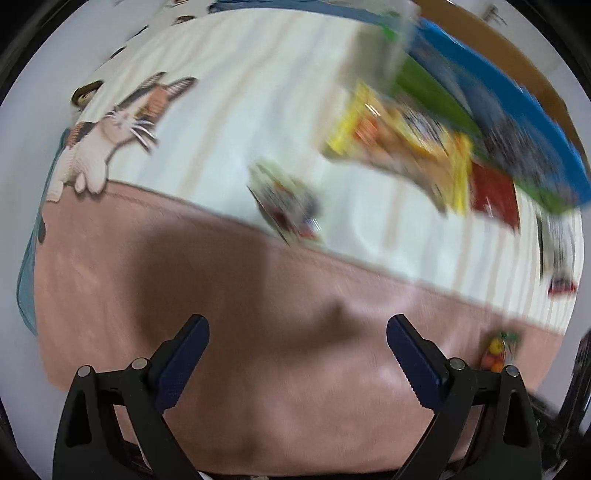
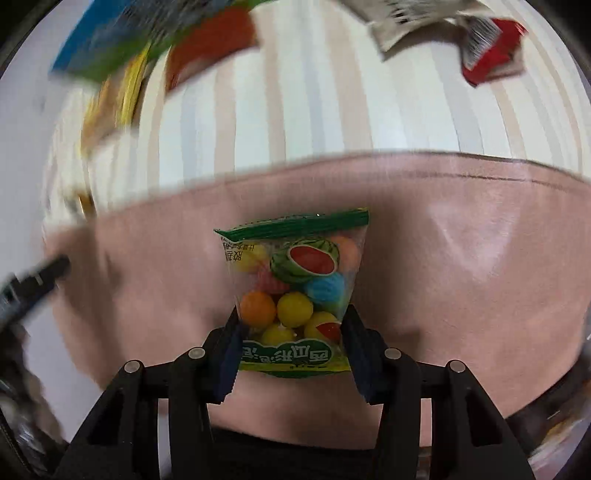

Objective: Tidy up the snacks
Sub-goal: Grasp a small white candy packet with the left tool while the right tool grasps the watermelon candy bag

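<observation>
My right gripper (image 2: 291, 325) is shut on a clear bag of coloured gumballs (image 2: 295, 280) with a green top and a watermelon picture, held above the pink cloth (image 2: 461, 295). The same bag shows small in the left wrist view (image 1: 496, 350), at the right. My left gripper (image 1: 297, 332) is open and empty over the pink cloth (image 1: 184, 277). Blurred snack packets lie on the striped white cloth: a yellow one (image 1: 399, 144), a red one (image 1: 495, 195), a small dark one (image 1: 288, 206) and a green one (image 1: 436, 92).
A blue container rim (image 1: 517, 103) runs along the far right by the snacks. In the right wrist view a white packet (image 2: 402, 22) and a red packet (image 2: 491, 48) lie at the far right. A cat print (image 1: 118, 129) marks the cloth at left.
</observation>
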Tool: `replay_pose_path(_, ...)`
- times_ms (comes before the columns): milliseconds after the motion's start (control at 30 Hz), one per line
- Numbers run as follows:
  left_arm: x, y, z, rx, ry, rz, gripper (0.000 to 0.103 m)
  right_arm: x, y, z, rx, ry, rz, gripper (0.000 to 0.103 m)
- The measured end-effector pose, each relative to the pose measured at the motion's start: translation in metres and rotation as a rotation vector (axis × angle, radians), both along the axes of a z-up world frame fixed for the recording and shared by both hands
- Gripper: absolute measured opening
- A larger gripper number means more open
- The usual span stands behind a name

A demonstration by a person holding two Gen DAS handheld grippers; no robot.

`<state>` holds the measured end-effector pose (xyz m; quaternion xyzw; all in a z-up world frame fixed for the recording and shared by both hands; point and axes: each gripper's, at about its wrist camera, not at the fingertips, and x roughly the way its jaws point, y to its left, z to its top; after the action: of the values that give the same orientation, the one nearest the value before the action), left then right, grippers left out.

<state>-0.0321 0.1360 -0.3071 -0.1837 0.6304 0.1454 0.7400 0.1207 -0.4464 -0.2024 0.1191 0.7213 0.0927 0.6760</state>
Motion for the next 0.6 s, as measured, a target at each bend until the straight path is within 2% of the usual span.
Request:
replay_pose_path(33, 0.005, 0.008, 0.001, -0.010, -0.005, 0.021, 0.099, 0.005, 0.000, -0.001, 0.014, 0.014, -0.020, 0.054)
replay_pose_path(133, 0.015, 0.035, 0.000, -0.085, -0.015, 0.098, 0.099, 0.008, 0.004, -0.004, 0.045, 0.055, -0.030, 0.076)
replay_pose_path(200, 0.023, 0.050, -0.004, -0.161, -0.024, 0.139, 0.099, 0.010, 0.004, -0.003, 0.033, 0.056, -0.029, 0.077)
replay_pose_path(367, 0.048, 0.070, -0.030, -0.310, 0.016, 0.209, 0.099, 0.019, 0.008, -0.004, 0.007, 0.065, -0.040, 0.078)
replay_pose_path(467, 0.061, 0.076, -0.048, -0.366, 0.032, 0.243, 0.096, 0.025, 0.015, -0.011, -0.004, 0.068, -0.048, 0.079)
replay_pose_path(533, 0.062, 0.074, -0.050, -0.326, 0.041, 0.241, 0.070, 0.030, 0.022, -0.013, -0.016, 0.065, -0.043, 0.077)
replay_pose_path(567, 0.063, 0.073, -0.050, -0.303, 0.036, 0.227, 0.062, 0.031, 0.026, -0.014, -0.025, 0.061, -0.042, 0.074)
replay_pose_path(600, 0.061, 0.071, -0.050, -0.284, 0.034, 0.208, 0.049, 0.030, 0.028, -0.014, -0.041, 0.056, -0.035, 0.070)
